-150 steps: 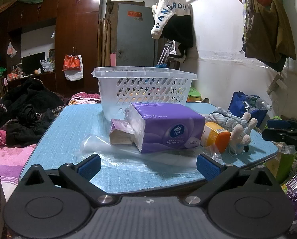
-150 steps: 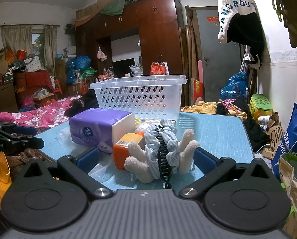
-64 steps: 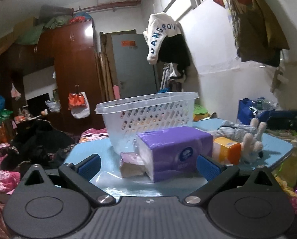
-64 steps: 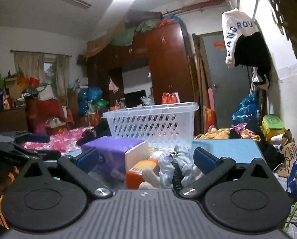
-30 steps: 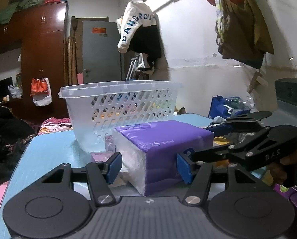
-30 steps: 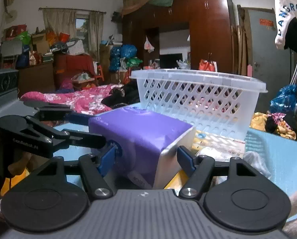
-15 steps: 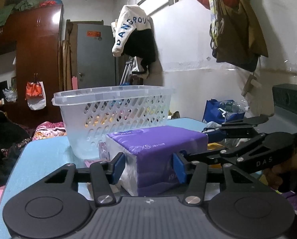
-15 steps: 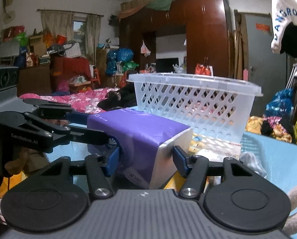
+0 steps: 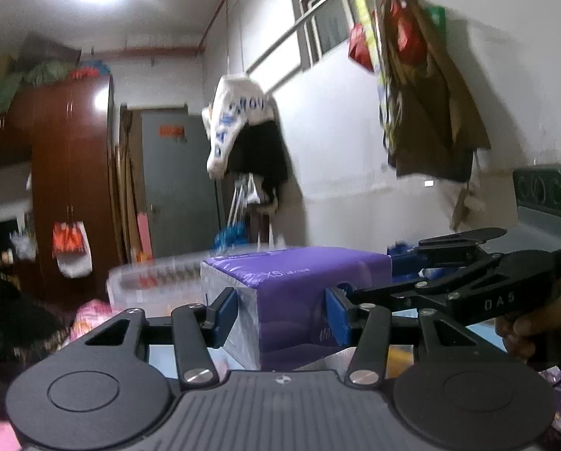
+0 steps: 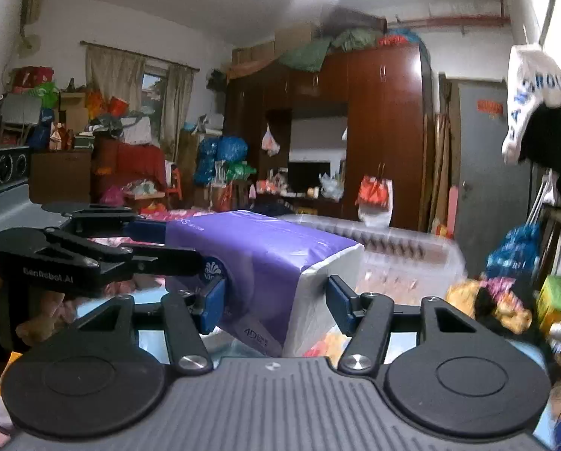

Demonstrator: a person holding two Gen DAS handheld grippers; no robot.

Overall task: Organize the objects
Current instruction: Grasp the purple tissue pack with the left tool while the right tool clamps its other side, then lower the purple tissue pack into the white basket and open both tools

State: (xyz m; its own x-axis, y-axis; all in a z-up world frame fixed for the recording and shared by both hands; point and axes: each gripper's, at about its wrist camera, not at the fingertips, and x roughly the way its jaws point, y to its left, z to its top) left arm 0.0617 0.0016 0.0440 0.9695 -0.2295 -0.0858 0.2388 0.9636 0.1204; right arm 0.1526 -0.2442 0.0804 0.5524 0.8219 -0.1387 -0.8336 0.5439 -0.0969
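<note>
A purple tissue pack (image 9: 291, 293) is held up in the air between both grippers, above the level of the white plastic basket (image 9: 156, 282). My left gripper (image 9: 282, 312) is shut on one end of the pack. My right gripper (image 10: 275, 306) is shut on the other end of the same pack (image 10: 265, 263). Each gripper shows in the other's view: the right one (image 9: 468, 289) at the right, the left one (image 10: 92, 255) at the left. The basket (image 10: 393, 255) sits behind and below the pack, blurred.
The blue table (image 10: 149, 338) lies below with an orange item (image 10: 322, 342) on it. Clothes hang on the wall (image 9: 243, 131) at the right. A dark wardrobe (image 10: 374, 131) and a grey door (image 9: 175, 188) stand behind. Bags and clutter lie beside the table (image 10: 506, 300).
Both grippers closed on the tissue pack and have lifted it up from the table; the basket now sits lower in both views.
</note>
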